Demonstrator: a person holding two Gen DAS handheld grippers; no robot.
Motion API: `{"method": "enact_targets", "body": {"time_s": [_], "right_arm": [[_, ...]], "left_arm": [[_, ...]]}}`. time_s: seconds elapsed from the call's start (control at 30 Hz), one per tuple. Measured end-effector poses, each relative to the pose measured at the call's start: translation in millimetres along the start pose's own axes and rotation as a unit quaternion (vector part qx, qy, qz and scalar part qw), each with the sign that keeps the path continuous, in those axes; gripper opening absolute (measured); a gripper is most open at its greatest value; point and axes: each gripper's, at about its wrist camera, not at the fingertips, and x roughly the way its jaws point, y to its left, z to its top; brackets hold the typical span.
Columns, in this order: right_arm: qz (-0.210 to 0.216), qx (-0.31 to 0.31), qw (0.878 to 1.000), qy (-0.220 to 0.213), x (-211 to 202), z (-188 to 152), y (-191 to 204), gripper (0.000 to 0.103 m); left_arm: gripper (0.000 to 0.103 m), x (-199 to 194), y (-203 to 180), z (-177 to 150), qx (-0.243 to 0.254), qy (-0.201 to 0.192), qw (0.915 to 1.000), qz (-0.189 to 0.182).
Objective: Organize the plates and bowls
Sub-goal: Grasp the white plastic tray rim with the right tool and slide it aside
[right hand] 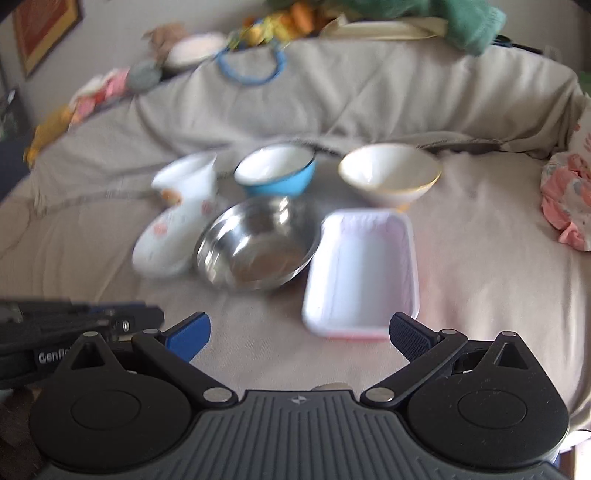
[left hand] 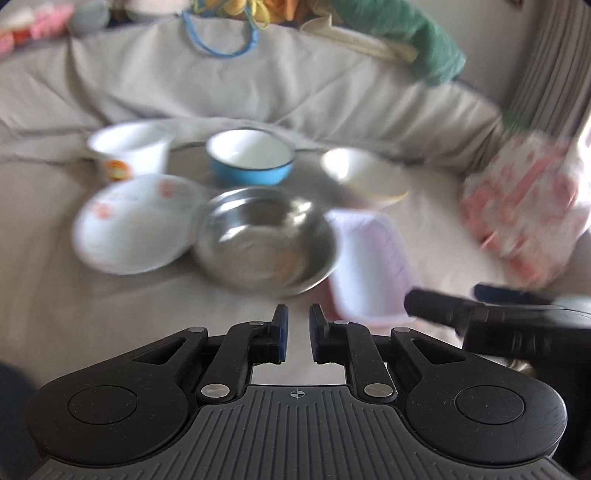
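Note:
Several dishes sit on a beige bedcover. A steel bowl (left hand: pixel 264 245) (right hand: pixel 255 247) is in the middle. A white flowered plate (left hand: pixel 135 223) (right hand: pixel 166 240) leans at its left. A white rectangular tray (left hand: pixel 369 266) (right hand: pixel 364 269) lies at its right. Behind stand a white cup-shaped bowl (left hand: pixel 129 149) (right hand: pixel 188 177), a blue bowl (left hand: pixel 251 157) (right hand: pixel 275 173) and a white gold-rimmed bowl (left hand: pixel 364 175) (right hand: pixel 389 173). My left gripper (left hand: pixel 298 334) is nearly shut and empty, short of the steel bowl. My right gripper (right hand: pixel 301 332) is open and empty, just before the tray's near edge.
A pink patterned cloth bundle (left hand: pixel 524 206) (right hand: pixel 569 192) lies at the right. A raised fold of bedcover (right hand: pixel 332 96) runs behind the dishes, with a green cloth (left hand: pixel 417 33), a blue cord loop (right hand: pixel 251 66) and soft toys beyond. Both views are motion-blurred.

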Motion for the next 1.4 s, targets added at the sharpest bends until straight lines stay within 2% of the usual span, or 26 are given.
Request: {"method": "enact_targets", "body": {"time_s": [0.07, 0.13, 0.27, 0.37, 0.5, 0.6, 0.7, 0.77, 0.9, 0.97, 1.03, 1.17, 1.2, 1.27, 1.33, 1.4], "right_arm": [[-0.001, 0.046, 0.999, -0.005, 15.9, 14.6, -34.0, 0.103], [-0.015, 0.07, 0.997, 0.007, 38.3, 22.4, -61.2, 0.103], [-0.048, 0.058, 0.996, 0.044, 83.8, 20.8, -93.9, 0.103], [-0.046, 0.044, 0.997, 0.036, 101.5, 15.9, -104.5, 0.103], [-0.001, 0.075, 0.997, 0.03, 118.8, 14.2, -113.9, 0.08], [0.035, 0.102, 0.993, 0.044, 132.2, 12.0, -120.1, 0.073], [0.078, 0.123, 0.988, 0.051, 137.5, 9.9, -125.0, 0.073], [0.091, 0.13, 0.986, 0.05, 137.0, 8.9, -127.3, 0.073], [0.095, 0.139, 0.985, 0.045, 133.6, 3.1, -132.1, 0.073], [0.091, 0.128, 0.987, 0.041, 132.5, 1.9, -130.3, 0.073], [0.088, 0.122, 0.988, 0.036, 131.4, 1.3, -128.8, 0.073], [0.091, 0.131, 0.987, 0.029, 129.1, -0.8, -131.2, 0.073], [0.094, 0.134, 0.986, 0.029, 128.5, -1.7, -132.0, 0.07], [0.105, 0.138, 0.984, 0.032, 128.4, -2.0, -132.4, 0.067], [0.099, 0.137, 0.985, 0.023, 125.1, -1.6, -133.8, 0.067], [0.09, 0.139, 0.986, 0.013, 119.6, 0.2, -139.4, 0.067]], "left_arm": [[0.015, 25.3, 1.3, 4.4, -0.011, 0.022, 0.9994, -0.026], [0.015, 51.4, -0.5, 5.7, -0.013, 0.049, 0.9984, -0.024], [0.015, 94.5, 1.9, 7.1, -0.055, 0.091, 0.9927, -0.057], [0.015, 112.7, -2.6, 6.2, -0.07, 0.085, 0.9924, -0.056], [0.015, 127.2, -12.8, 7.6, -0.047, 0.073, 0.9953, -0.043], [0.015, 140.2, -17.9, 7.6, -0.03, 0.085, 0.9955, -0.028], [0.016, 150.1, -19.8, 5.2, -0.035, 0.107, 0.9936, -0.008], [0.016, 145.9, -22.2, 1.9, -0.031, 0.113, 0.9931, -0.005], [0.016, 115.5, -34.7, -4.0, 0.028, 0.066, 0.9973, 0.017], [0.016, 110.5, -40.4, -5.0, 0.061, 0.051, 0.9957, 0.049], [0.016, 114.8, -38.9, -3.7, 0.056, 0.054, 0.9947, 0.067], [0.016, 132.2, -32.3, -2.2, 0.035, 0.087, 0.9938, 0.06], [0.016, 135.8, -30.6, -2.2, 0.029, 0.092, 0.9939, 0.053], [0.012, 144.5, -32.7, 1.0, 0.018, 0.092, 0.9946, 0.045], [0.01, 149.1, -37.6, 6.3, 0.018, 0.085, 0.9954, 0.04], [0.01, 153.2, -49.2, 11.5, 0.024, 0.077, 0.9966, 0.02]]}}
